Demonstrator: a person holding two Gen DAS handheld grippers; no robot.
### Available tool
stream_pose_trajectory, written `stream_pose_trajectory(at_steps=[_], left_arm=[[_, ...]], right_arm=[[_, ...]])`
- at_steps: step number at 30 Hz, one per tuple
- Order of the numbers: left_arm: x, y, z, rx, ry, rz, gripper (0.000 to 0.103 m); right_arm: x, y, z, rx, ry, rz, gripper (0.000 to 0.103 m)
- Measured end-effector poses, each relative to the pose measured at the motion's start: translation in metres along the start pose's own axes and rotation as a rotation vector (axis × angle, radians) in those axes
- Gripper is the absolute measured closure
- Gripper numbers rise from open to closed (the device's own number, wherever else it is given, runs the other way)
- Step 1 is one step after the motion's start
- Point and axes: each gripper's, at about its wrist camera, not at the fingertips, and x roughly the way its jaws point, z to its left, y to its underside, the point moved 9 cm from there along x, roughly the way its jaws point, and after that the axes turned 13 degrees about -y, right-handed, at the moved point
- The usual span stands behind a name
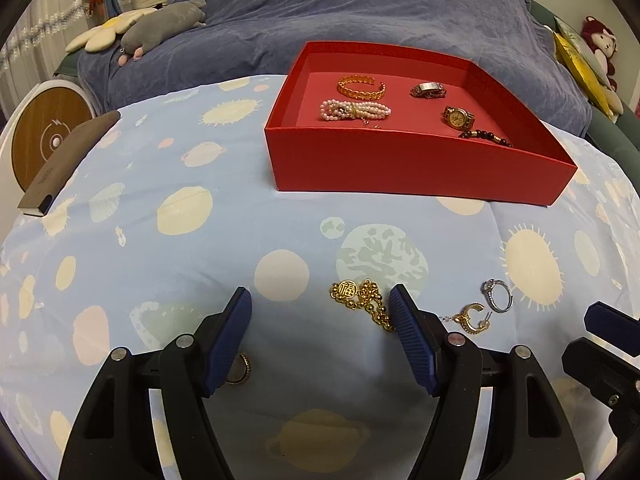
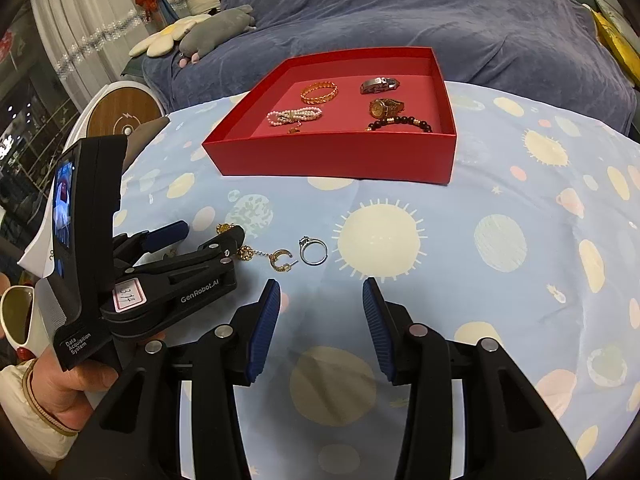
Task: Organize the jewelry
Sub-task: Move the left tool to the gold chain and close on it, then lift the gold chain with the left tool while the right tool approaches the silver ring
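The left gripper stood wide and empty over the gold chain on the cloth. The right gripper hung part-open, empty, near the ring and earring. The red box, farther off, held bracelets and watches.

"GenRobot.AI" on left claw, "Data Acquisition System" on its housing

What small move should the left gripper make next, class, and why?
Probably ease forward and down, then close on the gold bead necklace. The left gripper is open with nothing between its pads, the necklace lies loose on the cloth just ahead, and the red box already holds other pieces.
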Motion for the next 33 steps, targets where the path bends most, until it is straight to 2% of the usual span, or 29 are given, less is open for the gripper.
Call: stream_pose_trajectory(at_steps=[5,10,14,15,16,20,22,25,33], left_arm=[[-0.002,0.002,0.002,0.006,0.002,-0.004,0.037],[-0.004,0.004,0.005,0.018,0.007,-0.015,0.053],[-0.007,0.004,0.003,0.031,0.018,-0.022,0.077],[-0.007,0.004,0.003,0.033,0.027,-0.022,0.088],[-0.008,0.004,0.002,0.035,0.034,-0.02,0.094],[-0.01,0.005,-0.001,0.034,0.061,-0.016,0.096],[-0.011,0.005,-0.003,0.033,0.087,-0.011,0.101],[-0.017,0.004,-0.004,0.009,0.142,0.005,0.101],[-0.05,-0.013,0.013,-0.061,0.237,-0.032,0.101]], right_arm=[[0.003,0.002,0.002,-0.003,0.002,0.007,0.062],[0.005,0.003,0.004,-0.009,0.004,0.011,0.062],[0.006,0.003,0.004,-0.01,0.005,0.013,0.062],[0.006,0.004,0.004,-0.012,0.005,0.014,0.062],[0.006,0.004,0.004,-0.013,0.005,0.015,0.062],[0.007,0.005,0.004,-0.013,0.006,0.016,0.062],[0.007,0.005,0.004,-0.014,0.007,0.015,0.062],[0.008,0.004,0.003,-0.012,0.006,0.013,0.062],[0.008,0.002,0.003,-0.013,0.005,0.013,0.062]])
